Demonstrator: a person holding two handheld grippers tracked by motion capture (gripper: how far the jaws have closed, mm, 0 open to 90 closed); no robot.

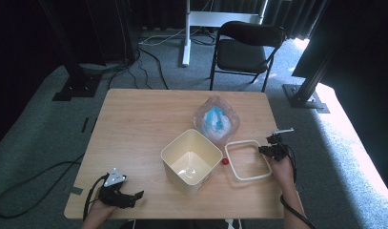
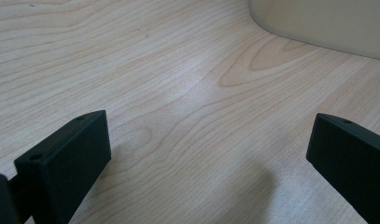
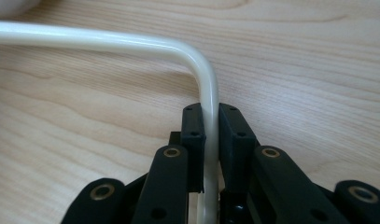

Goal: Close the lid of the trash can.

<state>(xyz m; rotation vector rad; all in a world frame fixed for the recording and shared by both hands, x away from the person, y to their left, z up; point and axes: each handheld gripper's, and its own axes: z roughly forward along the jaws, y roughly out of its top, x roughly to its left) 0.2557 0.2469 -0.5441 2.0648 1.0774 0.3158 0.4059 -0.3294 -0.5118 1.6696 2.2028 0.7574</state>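
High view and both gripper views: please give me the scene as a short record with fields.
surface: wooden table
centre: open cream square container, upright
lid: cream square lid, flat on the table to the right of the container
right gripper: fingers closed on the lid's rim near a corner
left gripper: fingers wide apart, nothing between them, low over the table's near left part
behind container: clear plastic bag with blue and white contents
small item: red object between container and lid
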